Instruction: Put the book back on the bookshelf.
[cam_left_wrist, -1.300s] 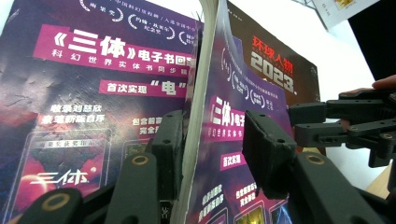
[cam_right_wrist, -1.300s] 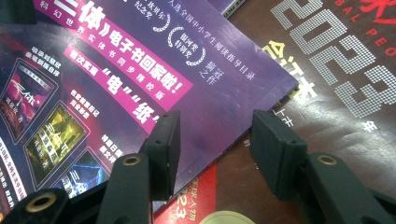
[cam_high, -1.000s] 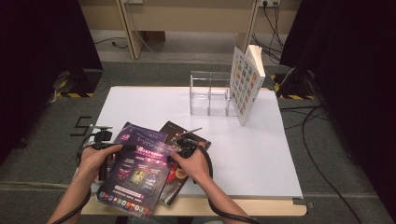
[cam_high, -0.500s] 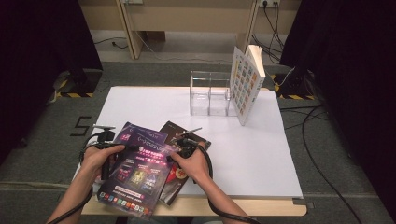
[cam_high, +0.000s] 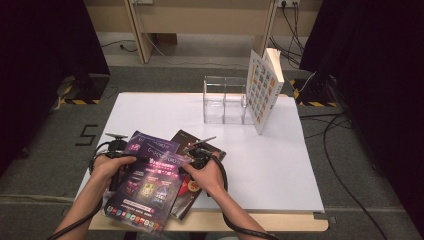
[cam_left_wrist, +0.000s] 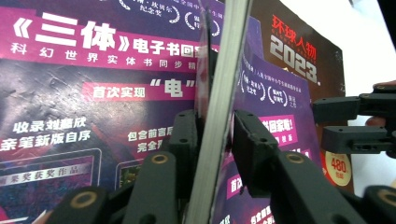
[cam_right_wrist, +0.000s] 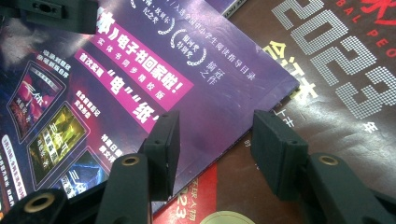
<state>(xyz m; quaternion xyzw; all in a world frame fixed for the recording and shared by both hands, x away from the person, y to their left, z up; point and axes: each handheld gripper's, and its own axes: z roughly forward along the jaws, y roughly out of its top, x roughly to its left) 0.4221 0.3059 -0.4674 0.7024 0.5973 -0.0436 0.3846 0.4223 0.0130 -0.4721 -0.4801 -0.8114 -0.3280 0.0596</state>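
Note:
A purple magazine (cam_high: 147, 187) lies at the table's near edge on a second purple one (cam_high: 150, 145) and a dark brown "2023" magazine (cam_high: 200, 145). My left gripper (cam_left_wrist: 217, 126) has just been closing its jaws. Its pads now press both faces of the top magazine (cam_left_wrist: 93, 93) at the left edge, which runs edge-on between them. My right gripper (cam_right_wrist: 212, 135) is open above that magazine's right corner (cam_right_wrist: 140, 70), over the dark magazine (cam_right_wrist: 350, 70), with nothing pinched. In the high view the left gripper (cam_high: 120, 160) and right gripper (cam_high: 194, 159) flank the stack.
A clear acrylic two-slot holder (cam_high: 225, 100) stands at the back of the white table (cam_high: 280, 165), with a colourful booklet (cam_high: 262, 90) leaning against its right side. Cables trail on the floor at the right.
The left hand has edged in to the top magazine's left edge and its jaws have closed on it. The right hand has stayed where it was.

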